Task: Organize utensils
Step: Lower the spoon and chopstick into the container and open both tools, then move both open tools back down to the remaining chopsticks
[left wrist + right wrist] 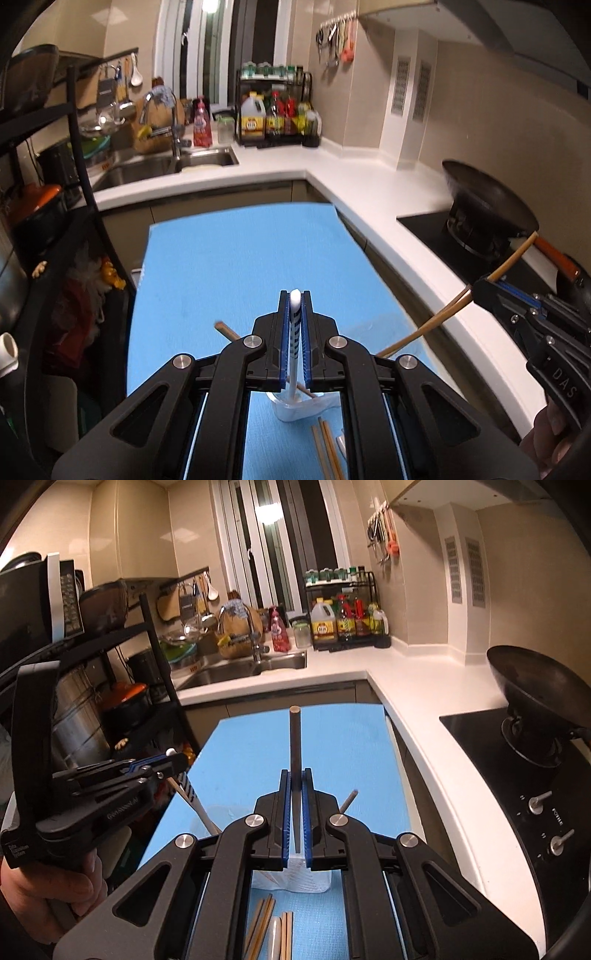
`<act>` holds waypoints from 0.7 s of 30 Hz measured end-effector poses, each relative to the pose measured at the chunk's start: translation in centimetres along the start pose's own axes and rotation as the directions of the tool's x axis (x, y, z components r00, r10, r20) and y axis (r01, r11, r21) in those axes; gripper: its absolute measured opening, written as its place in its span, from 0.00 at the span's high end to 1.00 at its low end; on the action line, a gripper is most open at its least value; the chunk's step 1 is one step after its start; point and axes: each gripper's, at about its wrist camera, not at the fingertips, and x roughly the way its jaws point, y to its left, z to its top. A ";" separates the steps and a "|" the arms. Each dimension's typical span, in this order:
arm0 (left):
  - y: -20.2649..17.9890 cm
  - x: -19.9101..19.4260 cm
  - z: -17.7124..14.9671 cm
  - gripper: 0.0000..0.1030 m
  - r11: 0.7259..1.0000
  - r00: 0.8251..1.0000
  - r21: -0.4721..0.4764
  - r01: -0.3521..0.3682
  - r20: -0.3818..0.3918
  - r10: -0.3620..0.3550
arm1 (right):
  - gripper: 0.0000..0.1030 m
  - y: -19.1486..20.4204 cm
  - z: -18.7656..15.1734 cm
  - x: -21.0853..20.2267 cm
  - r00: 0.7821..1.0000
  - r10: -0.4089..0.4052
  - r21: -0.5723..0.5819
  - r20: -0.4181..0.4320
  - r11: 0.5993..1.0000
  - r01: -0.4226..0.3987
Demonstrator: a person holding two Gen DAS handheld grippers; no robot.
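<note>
My left gripper (294, 295) is shut on a white spoon handle with blue stripes (294, 332), whose lower end reaches into a clear holder cup (295, 408) on the blue mat (240, 266). My right gripper (294, 775) is shut on a dark chopstick (294, 746) held upright over the same clear holder (310, 878). In the left wrist view the right gripper (476, 286) holds the wooden chopstick (436, 319) slanting down to the holder. Another chopstick (226, 329) leans out of the holder. Loose chopsticks (264, 923) and a spoon (274, 938) lie on the mat near me.
A white L-shaped counter (369, 184) runs behind and to the right of the mat. A wok (487, 199) sits on the black hob at the right. The sink (166, 166), bottles and a condiment rack (277, 110) stand at the back. A black shelf rack (55, 184) stands at the left.
</note>
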 end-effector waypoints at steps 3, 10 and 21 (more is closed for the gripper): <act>-0.4 1.3 -1.0 0.94 0.999 0.999 0.034 -0.006 -0.032 0.007 | 0.94 -0.2 -0.9 1.3 1.000 0.000 0.008 -0.031 1.000 0.000; -0.5 1.9 -1.7 0.80 0.999 0.998 0.038 0.021 -0.065 -0.019 | 0.79 -0.1 -1.5 2.0 0.997 -0.011 0.011 -0.076 1.000 0.012; -0.3 -7.6 -2.4 0.70 1.000 0.988 -0.008 0.030 0.152 -0.028 | 0.62 -0.5 -2.9 -6.3 0.999 -0.047 -0.010 0.011 0.999 0.047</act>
